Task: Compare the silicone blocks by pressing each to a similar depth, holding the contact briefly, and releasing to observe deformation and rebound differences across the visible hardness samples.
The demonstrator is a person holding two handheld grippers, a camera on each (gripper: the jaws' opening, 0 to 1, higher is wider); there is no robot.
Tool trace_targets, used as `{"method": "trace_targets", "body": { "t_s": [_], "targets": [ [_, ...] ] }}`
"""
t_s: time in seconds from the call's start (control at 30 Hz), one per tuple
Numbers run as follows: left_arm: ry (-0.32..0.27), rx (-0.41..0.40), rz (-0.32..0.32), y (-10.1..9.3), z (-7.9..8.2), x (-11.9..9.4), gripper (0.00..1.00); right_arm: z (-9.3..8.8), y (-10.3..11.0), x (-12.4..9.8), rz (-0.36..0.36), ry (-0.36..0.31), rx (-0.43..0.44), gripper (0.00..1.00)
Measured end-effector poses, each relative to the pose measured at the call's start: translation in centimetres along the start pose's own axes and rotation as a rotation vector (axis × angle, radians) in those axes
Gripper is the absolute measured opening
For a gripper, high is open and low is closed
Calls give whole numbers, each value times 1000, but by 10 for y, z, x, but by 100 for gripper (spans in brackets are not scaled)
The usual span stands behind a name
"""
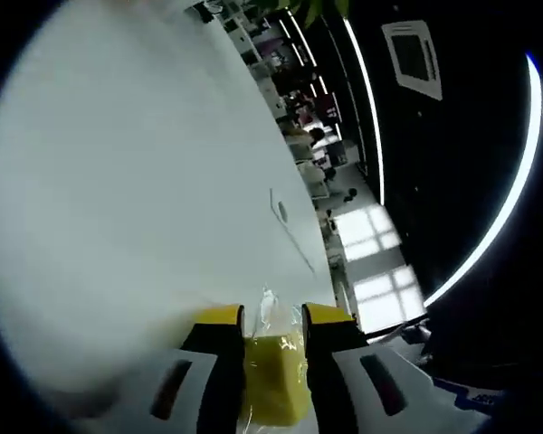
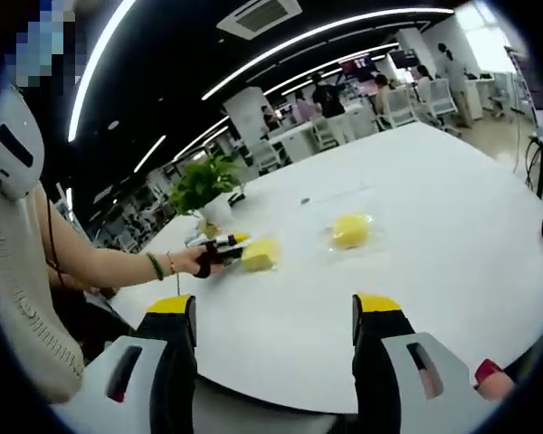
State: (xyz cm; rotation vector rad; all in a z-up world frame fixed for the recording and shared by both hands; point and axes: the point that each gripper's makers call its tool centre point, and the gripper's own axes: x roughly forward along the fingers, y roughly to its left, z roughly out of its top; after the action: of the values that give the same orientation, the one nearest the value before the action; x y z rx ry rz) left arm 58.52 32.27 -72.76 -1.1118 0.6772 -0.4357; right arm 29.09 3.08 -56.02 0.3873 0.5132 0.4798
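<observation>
Left gripper point(image 1: 271, 318) clamped on a yellow block point(image 1: 276, 375) in clear wrap, squeezed between the yellow-tipped jaws, white table point(image 1: 118, 181) stretching out beyond. Over in the right gripper view, same block point(image 2: 260, 254) visible at the far left side of the table point(image 2: 416, 271), pinched there by the left gripper point(image 2: 226, 250). Right gripper point(image 2: 275, 312) wide open, holding nothing. Second block point(image 2: 350, 230), also bagged, lying free on the table ahead of the right jaws and a touch right of centre, well apart from them. Looks nearer the right hand than the left, so probably that one's job next: straight reach forward.
</observation>
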Motion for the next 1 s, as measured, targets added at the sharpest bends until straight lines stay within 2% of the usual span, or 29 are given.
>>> {"method": "trace_targets", "body": {
  "t_s": [0.2, 0.3, 0.43, 0.7, 0.83, 0.9, 1.0],
  "targets": [
    [-11, 34, 4, 3, -2, -1, 9, 0, -1, 5, -1, 7, -1, 65],
    [-15, 59, -6, 1, 0, -2, 0, -6, -2, 7, -6, 32, -15, 64],
    [-19, 38, -9, -4, -1, -3, 0, -6, 1, 6, 0, 20, -1, 64],
    [-7, 108, -19, -24, -2, -6, 0, -6, 4, 6, 13, 14, -1, 64],
    [-8, 107, -43, -41, -4, -11, 0, -5, 6, 7, 24, 11, -11, 63],
    [-9, 93, -80, -50, -4, -11, 0, -7, 8, 8, 34, 15, -19, 64],
    [-8, 110, -96, -63, -11, -14, 0, -5, 13, 9, 54, 6, -19, 63]
  ]
}}
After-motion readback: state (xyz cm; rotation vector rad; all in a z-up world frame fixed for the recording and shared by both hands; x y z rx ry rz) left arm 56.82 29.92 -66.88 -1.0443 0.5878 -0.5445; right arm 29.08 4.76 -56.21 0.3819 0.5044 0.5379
